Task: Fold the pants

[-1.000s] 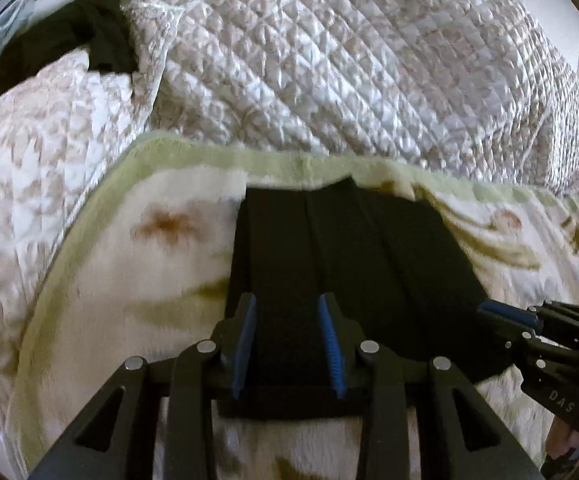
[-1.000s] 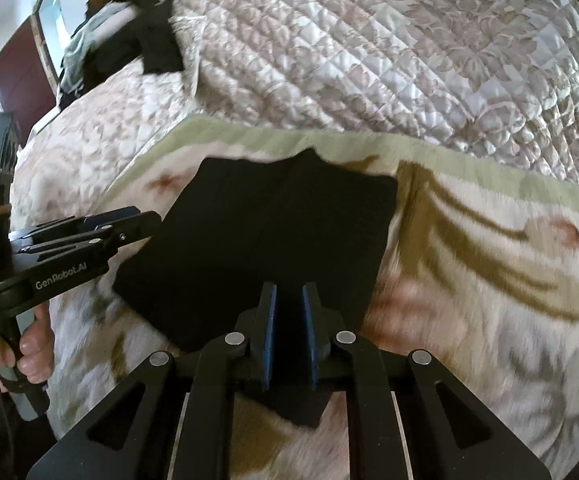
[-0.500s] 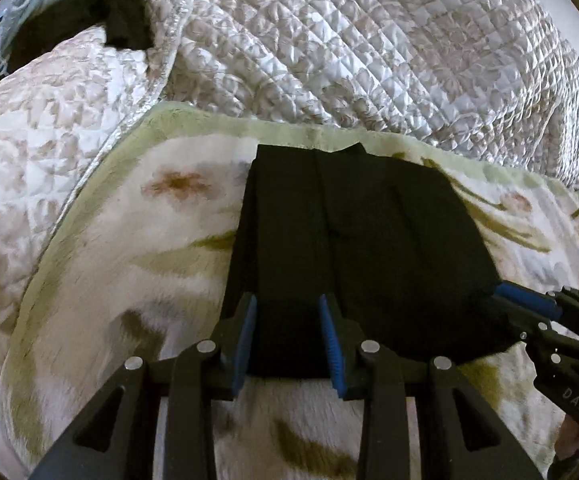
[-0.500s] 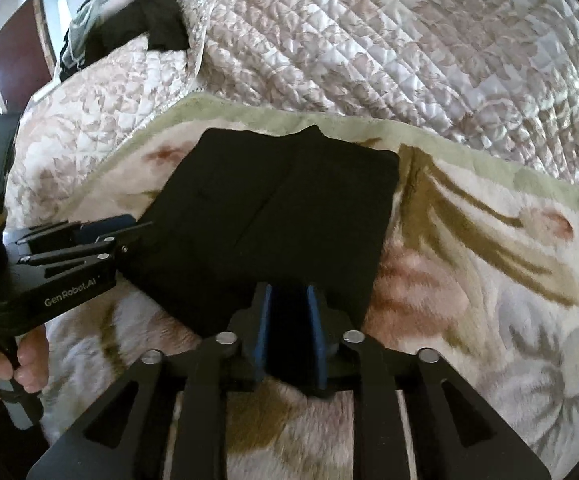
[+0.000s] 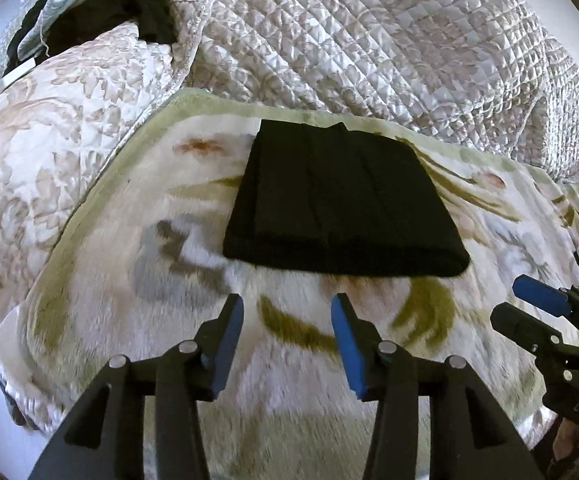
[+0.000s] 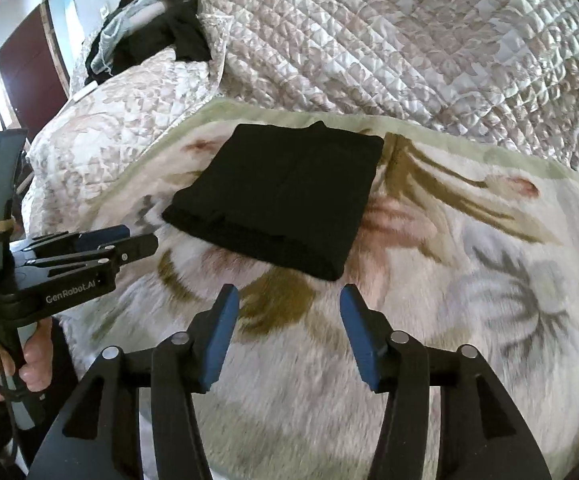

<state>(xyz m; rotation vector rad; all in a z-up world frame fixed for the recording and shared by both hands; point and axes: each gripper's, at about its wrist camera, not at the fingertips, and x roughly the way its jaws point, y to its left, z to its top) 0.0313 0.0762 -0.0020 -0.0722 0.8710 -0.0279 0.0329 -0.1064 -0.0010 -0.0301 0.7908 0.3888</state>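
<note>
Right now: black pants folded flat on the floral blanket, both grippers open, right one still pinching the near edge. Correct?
Not quite. The right gripper pinches nothing: its jaws have just been opening and stand clear of the pants, with only floral blanket between them, as the right wrist view shows. The left gripper is open too.

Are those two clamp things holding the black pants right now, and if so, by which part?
Nothing is held. The left gripper and right gripper have just opened, empty, short of the folded black pants.
</note>
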